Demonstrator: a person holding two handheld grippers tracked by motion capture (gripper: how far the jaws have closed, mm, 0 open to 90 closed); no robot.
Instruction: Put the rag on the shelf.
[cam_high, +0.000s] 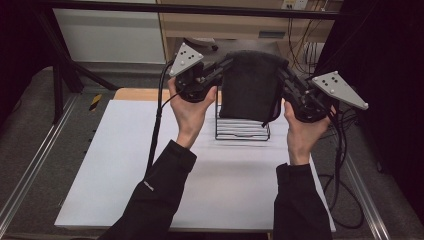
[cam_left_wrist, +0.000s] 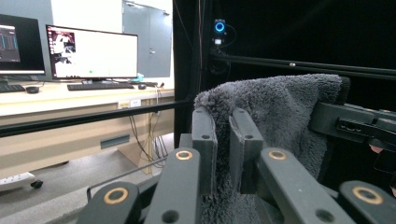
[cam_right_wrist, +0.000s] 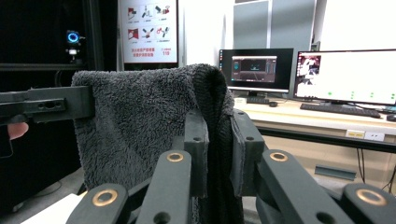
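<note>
the left gripper (cam_high: 227, 64) and right gripper (cam_high: 280, 70) each pinch a top corner of the dark towel (cam_high: 250, 85), which hangs above the wire rack (cam_high: 242, 131), at 12 o'clock on the table (cam_high: 125, 165).

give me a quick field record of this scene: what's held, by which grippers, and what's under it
held item: dark grey fluffy towel, hanging folded between the two grippers
left gripper: jaws shut on the towel's upper left edge
right gripper: jaws shut on the towel's upper right edge
towel position: lifted above the table, lower edge hanging in front of the wire rack
below: black wire rack standing on the white table
hands: left hand and right hand, each holding its gripper from below
background: monitors on a desk
</note>
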